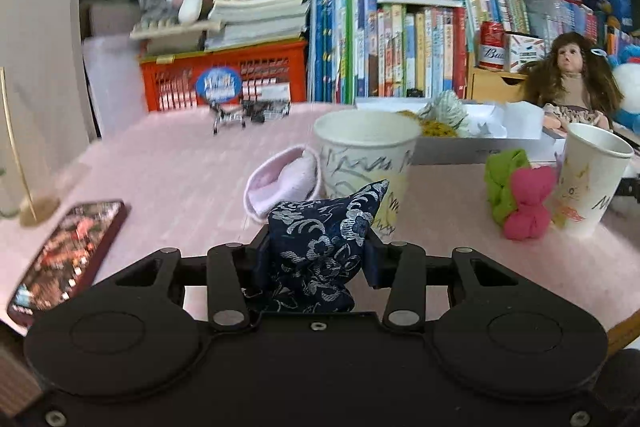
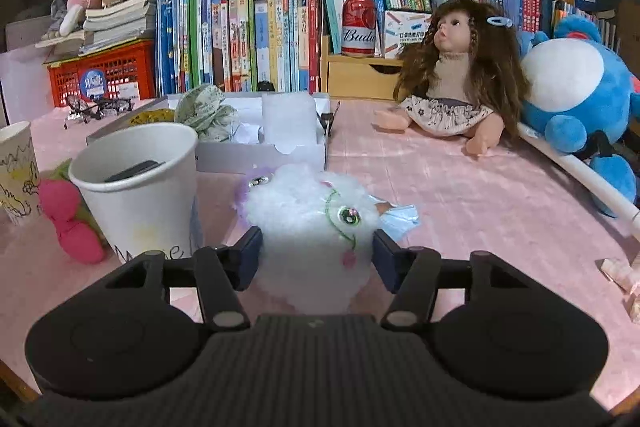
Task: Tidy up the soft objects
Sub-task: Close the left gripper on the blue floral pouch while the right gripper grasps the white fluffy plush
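Brocade covers the navy pouch (image 1: 316,251) pinched between the blue pads of the left hand-held gripper (image 1: 316,255), whose jaws are closed on its sides. The pouch stands with its long axis roughly upright, one pointed corner aimed up and to the right toward the scribbled paper cup (image 1: 364,155) just behind it. A pale pink fabric piece (image 1: 280,183) lies on the tabletop (image 1: 168,171) touching that cup's left side. Further right, a green cloth bundle (image 1: 502,183) and a magenta cloth bundle (image 1: 526,203) sit together, touching a second paper cup (image 1: 592,179). A phone (image 1: 68,255) lies flat at the left.

The right hand-held gripper (image 2: 316,255) is closed on a fluffy white plush toy (image 2: 312,227), its pads pressing both flanks. The toy sits low over the tabletop, its embroidered green eye facing the camera and a light blue tag sticking out to the right; whether it rests on the surface I cannot tell. A plain paper cup (image 2: 140,187) stands just to its left with a dark object inside, and the magenta bundle lies beside that cup.

Counted: two drawn-on cups in the left view, two cloth bundles, one pouch, one white plush. Behind, one doll (image 2: 452,75) sits near one blue plush toy (image 2: 576,95), and an open white box (image 2: 256,143) holds crumpled items.
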Tool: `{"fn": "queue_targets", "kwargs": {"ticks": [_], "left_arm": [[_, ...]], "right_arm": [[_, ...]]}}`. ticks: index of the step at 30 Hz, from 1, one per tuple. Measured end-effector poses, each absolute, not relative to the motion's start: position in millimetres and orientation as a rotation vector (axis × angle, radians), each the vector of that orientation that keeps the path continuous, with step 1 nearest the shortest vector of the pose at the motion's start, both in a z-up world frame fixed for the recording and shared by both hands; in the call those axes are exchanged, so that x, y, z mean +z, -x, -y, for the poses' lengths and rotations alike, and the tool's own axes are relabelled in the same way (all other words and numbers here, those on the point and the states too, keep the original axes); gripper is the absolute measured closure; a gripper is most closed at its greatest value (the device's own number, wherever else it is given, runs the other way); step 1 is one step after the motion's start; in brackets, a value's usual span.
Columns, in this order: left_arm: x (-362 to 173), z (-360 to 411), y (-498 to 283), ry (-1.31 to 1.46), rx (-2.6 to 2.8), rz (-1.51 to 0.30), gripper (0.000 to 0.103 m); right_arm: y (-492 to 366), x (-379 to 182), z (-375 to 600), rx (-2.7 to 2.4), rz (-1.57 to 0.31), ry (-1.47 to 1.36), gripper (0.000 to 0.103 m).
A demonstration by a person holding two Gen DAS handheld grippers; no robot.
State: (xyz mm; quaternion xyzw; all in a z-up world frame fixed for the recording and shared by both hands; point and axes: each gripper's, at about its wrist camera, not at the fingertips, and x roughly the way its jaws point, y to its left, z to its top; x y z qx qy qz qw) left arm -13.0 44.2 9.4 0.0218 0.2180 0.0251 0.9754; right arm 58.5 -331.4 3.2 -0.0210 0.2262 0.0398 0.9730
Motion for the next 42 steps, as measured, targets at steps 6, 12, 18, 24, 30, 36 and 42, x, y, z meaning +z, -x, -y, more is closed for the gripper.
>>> {"fn": "queue_targets", "kwargs": {"ticks": [6,12,18,24,30,36,42], "left_arm": [[23.3,-37.0,22.5,-0.059,0.037,-0.414,0.062],[40.0,-40.1,28.9,-0.05,0.042,-0.375,0.062],[50.5,-38.7,29.9,-0.101,0.06,-0.324,0.062],[62.9,-44.7,17.9,-0.081,0.061,-0.307,0.062],[84.0,-52.4,1.1,-0.073,0.054,-0.277,0.062],[110.6,-59.3,-38.0,-0.013,-0.013,-0.334,0.062],[138.5,-53.4,-78.9,0.007,-0.087,-0.395,0.062]], "right_arm": [[-48.9,12.1,332.9,0.077,-0.423,0.033,0.042],[-42.6,23.0,335.4,0.073,-0.388,0.031,0.042],[-39.5,31.3,336.2,0.079,-0.364,0.023,0.042],[-41.2,41.6,335.5,0.085,-0.347,0.025,0.041],[-47.7,56.4,336.7,0.075,-0.334,0.019,0.041],[-63.2,76.2,334.8,0.074,-0.342,0.027,0.041],[-88.1,94.2,325.9,0.103,-0.379,0.039,0.041]]}}
